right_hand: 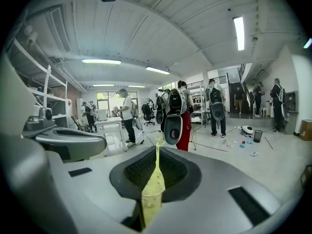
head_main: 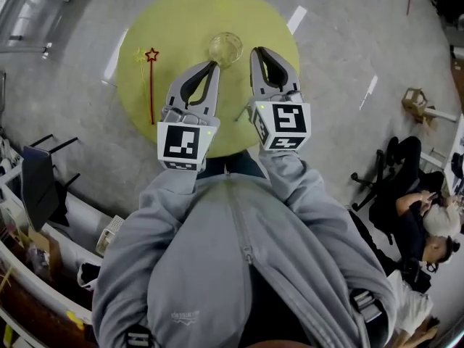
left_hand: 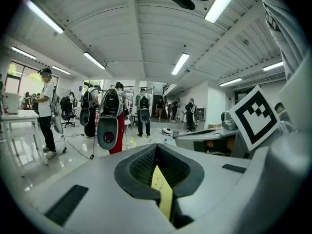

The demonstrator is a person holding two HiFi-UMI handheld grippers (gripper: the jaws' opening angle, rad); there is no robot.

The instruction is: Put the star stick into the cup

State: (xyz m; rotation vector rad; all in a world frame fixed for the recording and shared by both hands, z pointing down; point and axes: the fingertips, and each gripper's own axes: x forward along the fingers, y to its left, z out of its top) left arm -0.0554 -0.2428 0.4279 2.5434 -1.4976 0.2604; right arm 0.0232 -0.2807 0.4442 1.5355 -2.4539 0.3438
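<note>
Yellow round table [head_main: 181, 17], busy workshop behind: the star stick [head_main: 151, 85] lies flat near the table's left edge, its long axis running near to far and its red star at the far end. It is well left of the cup [head_main: 225, 48]. The left gripper [head_main: 214, 65] hangs just right of the stick and is the nearer one, jaws pressed together on nothing. The right gripper [head_main: 259, 51], just right of the cup, is closed too. A pale star [right_hand: 158, 141] shows at its tips; whether it is gripped is unclear.
</note>
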